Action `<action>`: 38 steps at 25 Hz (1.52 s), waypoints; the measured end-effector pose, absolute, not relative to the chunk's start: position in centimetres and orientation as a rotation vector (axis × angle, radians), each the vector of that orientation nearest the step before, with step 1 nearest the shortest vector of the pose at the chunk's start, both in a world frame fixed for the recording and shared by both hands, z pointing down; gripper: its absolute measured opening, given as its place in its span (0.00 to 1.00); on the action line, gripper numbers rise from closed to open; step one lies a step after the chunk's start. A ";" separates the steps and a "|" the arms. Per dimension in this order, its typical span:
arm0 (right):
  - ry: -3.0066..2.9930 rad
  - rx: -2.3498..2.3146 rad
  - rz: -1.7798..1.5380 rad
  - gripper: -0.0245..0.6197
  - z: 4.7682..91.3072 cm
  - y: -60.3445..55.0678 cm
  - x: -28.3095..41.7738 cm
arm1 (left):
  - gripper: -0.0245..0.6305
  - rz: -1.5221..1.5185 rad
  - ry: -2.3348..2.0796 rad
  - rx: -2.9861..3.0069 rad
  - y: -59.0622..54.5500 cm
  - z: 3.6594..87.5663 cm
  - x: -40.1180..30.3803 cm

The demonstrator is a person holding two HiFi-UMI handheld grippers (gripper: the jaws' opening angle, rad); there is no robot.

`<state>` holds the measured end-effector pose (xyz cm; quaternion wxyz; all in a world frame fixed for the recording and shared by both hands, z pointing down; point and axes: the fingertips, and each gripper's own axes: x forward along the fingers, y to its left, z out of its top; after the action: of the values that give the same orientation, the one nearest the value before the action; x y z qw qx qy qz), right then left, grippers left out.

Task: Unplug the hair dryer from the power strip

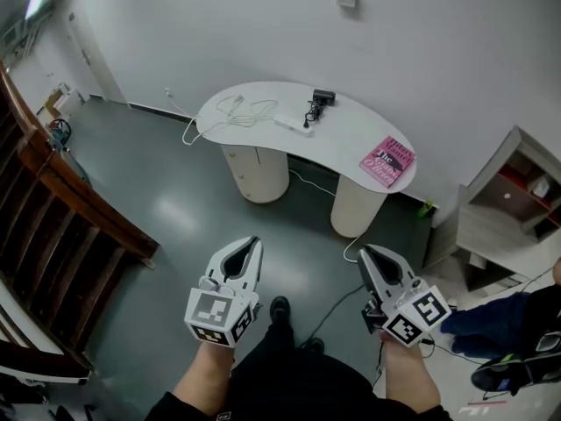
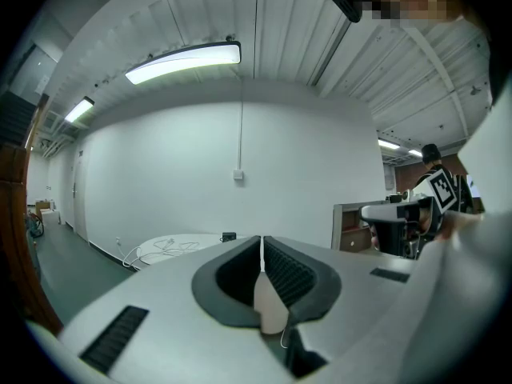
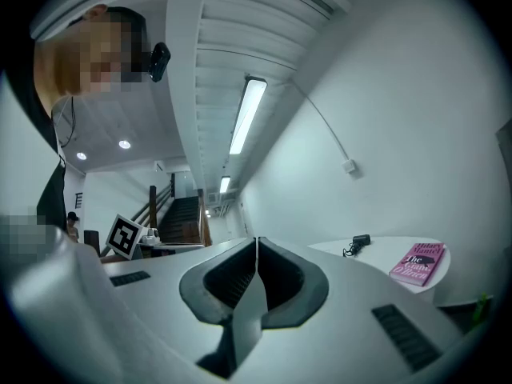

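Observation:
A white power strip [image 1: 292, 124] lies on the white curved table [image 1: 351, 143], with a black plug and cord [image 1: 314, 110] beside it and a small black device [image 1: 323, 96] behind. I cannot make out a hair dryer as such. White cables [image 1: 243, 110] coil on the table's left part. My left gripper [image 1: 251, 244] and right gripper [image 1: 365, 254] are held low and near me, far from the table, both shut and empty. The table [image 2: 172, 246] shows small and distant in the left gripper view. The right gripper view shows the black device [image 3: 361, 241] and the book [image 3: 418, 264].
A pink book [image 1: 387, 160] lies at the table's right end. A wooden stair railing [image 1: 61, 209] runs along the left. An open shelf unit [image 1: 513, 196] stands at the right. A cable [image 1: 329, 305] trails over the grey floor between the table and my feet.

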<state>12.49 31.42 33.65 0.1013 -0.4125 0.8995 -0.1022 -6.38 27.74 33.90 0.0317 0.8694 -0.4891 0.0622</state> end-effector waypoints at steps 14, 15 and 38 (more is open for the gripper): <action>2.672 -1.237 -0.370 0.09 34.2 17.7 7.1 | 0.07 0.158 -1.498 2.656 14.3 35.4 -12.5; 2.668 -1.247 -0.359 0.09 33.8 16.3 6.5 | 0.07 0.152 -1.494 2.669 12.8 35.1 -13.1; 2.725 -1.252 -0.457 0.09 35.6 -0.7 -0.4 | 0.07 0.199 -1.446 2.673 -3.6 36.5 -18.8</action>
<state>-0.41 -0.65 35.62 0.0541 -0.4123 0.8969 -0.1504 -18.78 -3.64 36.54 0.0480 0.8766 -0.4743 0.0653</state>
